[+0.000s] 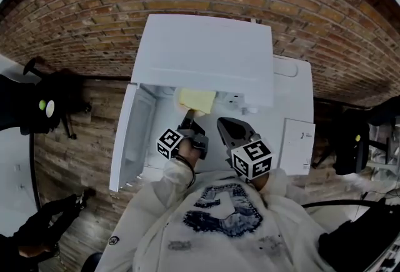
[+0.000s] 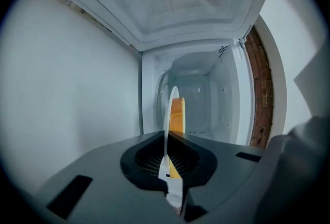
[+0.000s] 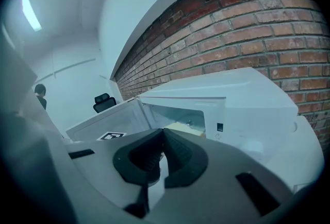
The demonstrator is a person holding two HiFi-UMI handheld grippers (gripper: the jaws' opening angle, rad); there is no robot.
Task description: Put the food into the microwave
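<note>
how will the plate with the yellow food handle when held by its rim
The plate looks thin and rigid, so it probably will not flex. The left gripper pinches only its rim, so it may pivot in the jaws. The yellow food seems to lie loose on it and could slide if it tilts.

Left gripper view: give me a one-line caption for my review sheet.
Left gripper, shut on the rim of a white plate carrying yellow food, faces the open microwave cavity.
</note>
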